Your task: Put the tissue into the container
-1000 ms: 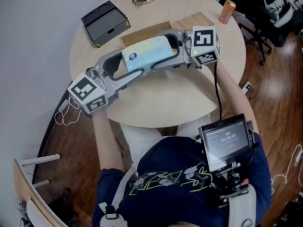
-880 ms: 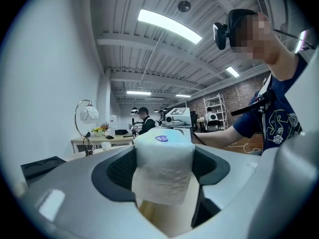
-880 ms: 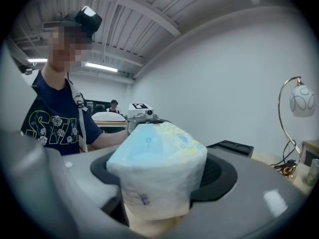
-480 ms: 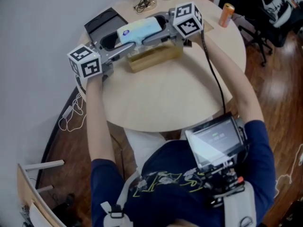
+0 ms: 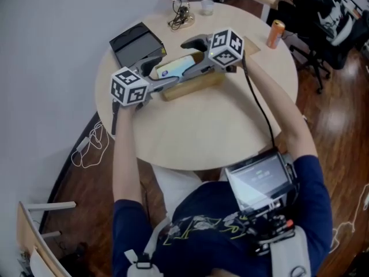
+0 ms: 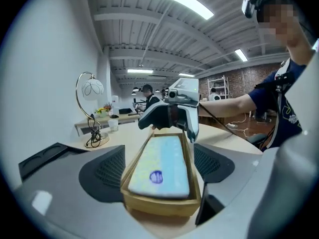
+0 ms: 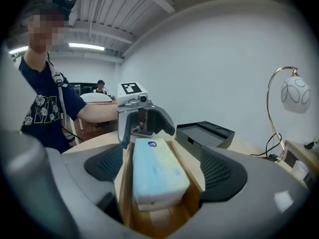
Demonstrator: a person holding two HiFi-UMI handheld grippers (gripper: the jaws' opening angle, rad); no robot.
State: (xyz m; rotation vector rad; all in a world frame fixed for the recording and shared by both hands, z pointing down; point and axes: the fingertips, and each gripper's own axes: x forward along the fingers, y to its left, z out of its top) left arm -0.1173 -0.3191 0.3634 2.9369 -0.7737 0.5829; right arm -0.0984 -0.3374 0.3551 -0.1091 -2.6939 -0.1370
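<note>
A pale blue tissue pack (image 5: 173, 68) lies flat inside an open wooden box (image 5: 193, 85) on a round table (image 5: 213, 131). The pack's long sides run close along the box's walls. In the right gripper view the pack (image 7: 154, 171) stands a little above the rim (image 7: 124, 178), and a strip of bare box floor shows at that gripper's end.

The two tools face each other from opposite ends of the box. The left gripper (image 5: 158, 74) comes in from the wall side and the right gripper (image 5: 187, 59) from the side nearer the can. Both sets of jaws have just been opening and now stand wide. They straddle the box with a gap on each side, and the pads press on neither the wood nor the pack. In the left gripper view the right gripper (image 6: 169, 118) hangs over the far end of the pack (image 6: 159, 166). In the right gripper view the left gripper (image 7: 144, 121) does the same.

A black case (image 5: 137, 44) sits just beside the box, close to the table's edge and the white wall (image 5: 40, 68). Well apart, along the far rim, stand a lamp (image 5: 181, 7), a small cup (image 5: 206, 7) and an orange can (image 5: 276, 17). The near half of the tabletop, toward the person, is bare wood, and a black cable (image 5: 259, 108) crosses it from the right gripper.
</note>
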